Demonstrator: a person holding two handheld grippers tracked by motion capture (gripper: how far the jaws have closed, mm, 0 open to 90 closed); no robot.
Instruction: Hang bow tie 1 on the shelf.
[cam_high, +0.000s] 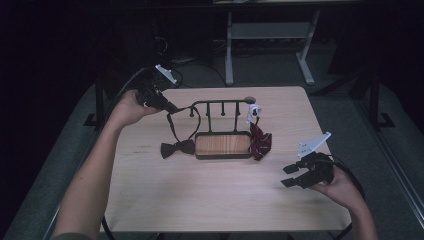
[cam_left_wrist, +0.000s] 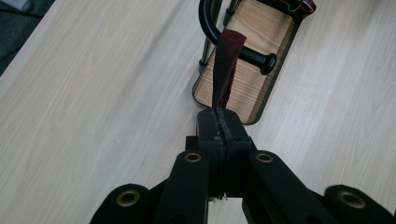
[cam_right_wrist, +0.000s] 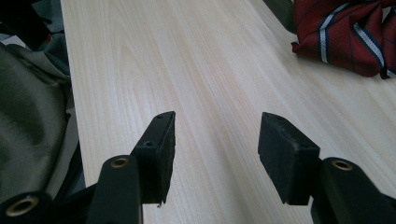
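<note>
Rack (cam_high: 222, 142) mid-table (cam_high: 200, 200), plain bow tie (cam_high: 177, 148) at its left, striped bow tie (cam_high: 260, 142) at its right.

Left gripper (cam_left_wrist: 223, 122): I see black jaws, matte, with scuffed grey wear along the inner pad edges; brass-ringed screw holes on the linkage arms.
Right gripper (cam_right_wrist: 215, 144): I note black blocky pads, brass-coloured rivets at the pivots.
Top plates: grey, three-cornered, small holes, one on each gripper in the high view.
Cables: black, trailing from each gripper.
Arms: bare forearms, I make out no sleeves.
</note>
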